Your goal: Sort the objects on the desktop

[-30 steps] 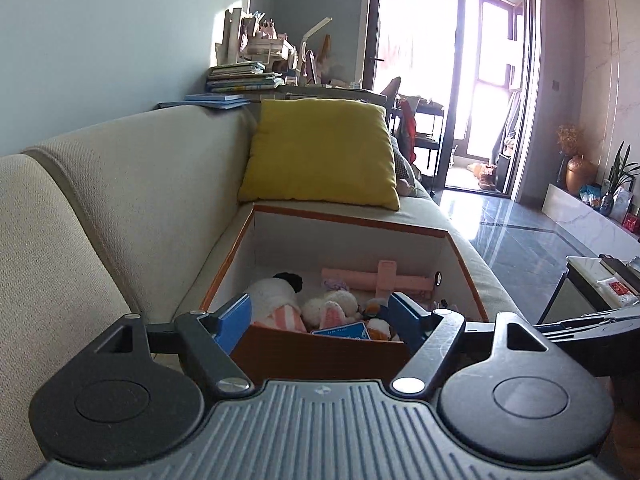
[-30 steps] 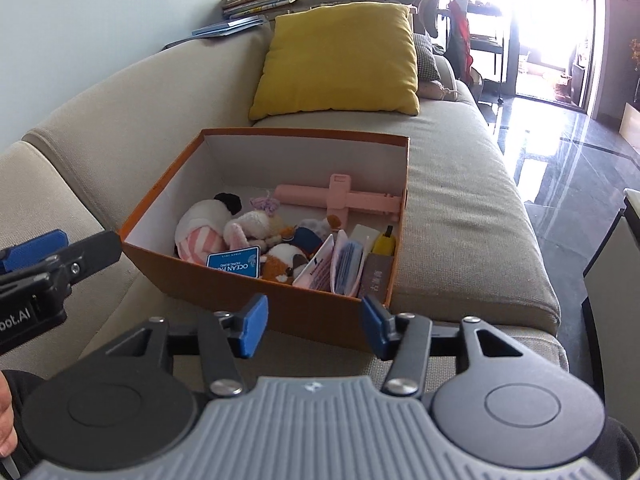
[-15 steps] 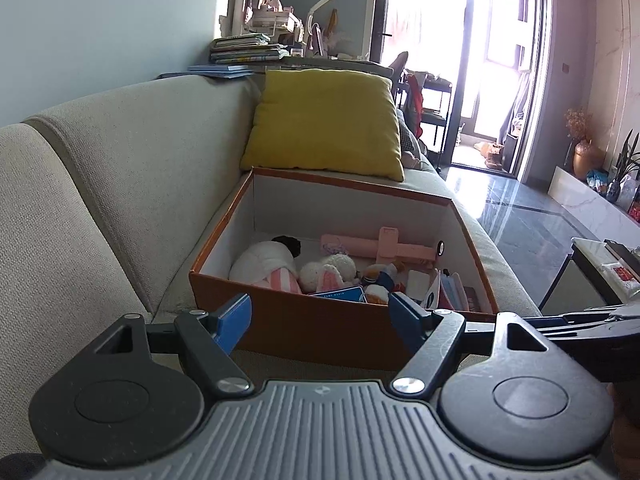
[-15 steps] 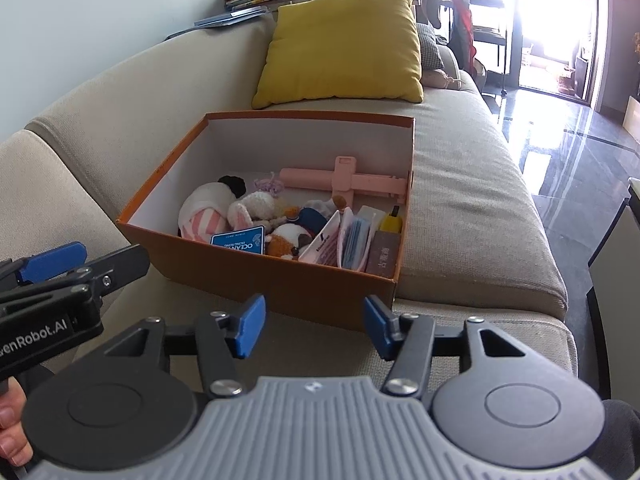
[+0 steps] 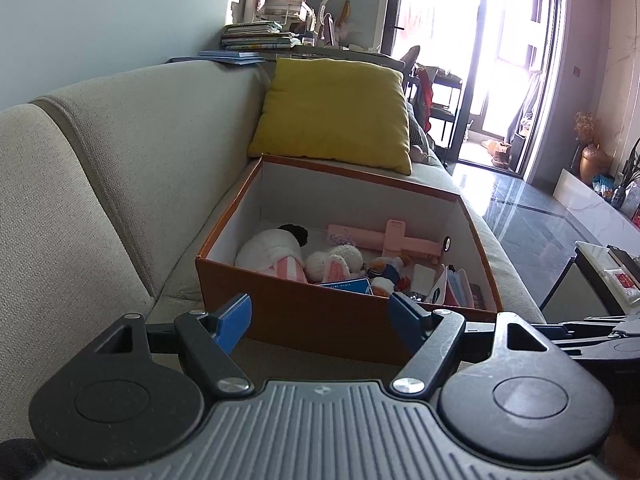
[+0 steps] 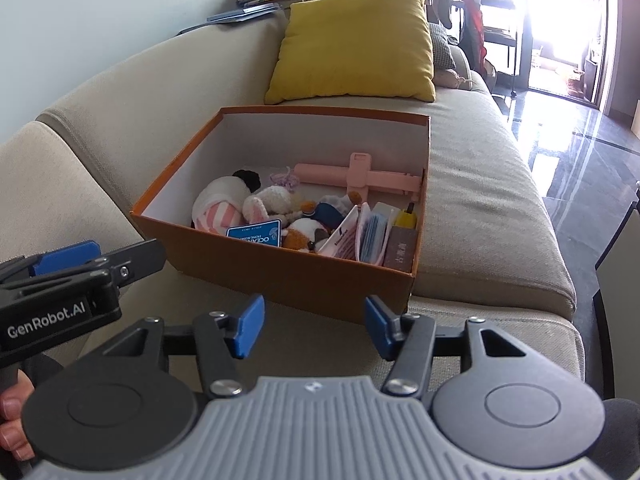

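Left gripper jaws spread wide, empty, bottom of its frame, short of the box's near wall. Right gripper same: apart, nothing held, low centre. Orange box mid-frame on beige sofa, holding plush toys, pink stick, blue card. Yellow cushion upper centre, behind box.
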Motion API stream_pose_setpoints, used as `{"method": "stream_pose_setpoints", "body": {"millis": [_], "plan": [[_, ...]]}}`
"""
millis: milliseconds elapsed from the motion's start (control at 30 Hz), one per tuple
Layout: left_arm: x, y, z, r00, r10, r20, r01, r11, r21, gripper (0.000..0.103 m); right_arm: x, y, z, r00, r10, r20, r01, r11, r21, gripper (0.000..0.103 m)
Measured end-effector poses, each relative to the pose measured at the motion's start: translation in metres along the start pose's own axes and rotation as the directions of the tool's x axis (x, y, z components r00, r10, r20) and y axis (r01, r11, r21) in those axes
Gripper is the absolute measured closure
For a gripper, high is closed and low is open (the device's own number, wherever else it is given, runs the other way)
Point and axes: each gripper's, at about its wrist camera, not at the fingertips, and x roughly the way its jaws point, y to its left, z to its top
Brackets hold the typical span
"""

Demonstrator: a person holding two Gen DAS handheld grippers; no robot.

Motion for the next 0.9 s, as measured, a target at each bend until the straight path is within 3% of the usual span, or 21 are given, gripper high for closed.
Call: {"method": "stream_pose_setpoints", "body": {"millis": [900], "plan": [[0.0001, -0.0029, 0.0028, 1.0, 0.0, -0.028, 0.0, 1.0, 0.007, 0.014, 0.007, 0.0008, -0.0049, 0.999, -0.014, -0.031, 0.014, 1.0, -0.009, 0.042]]}}
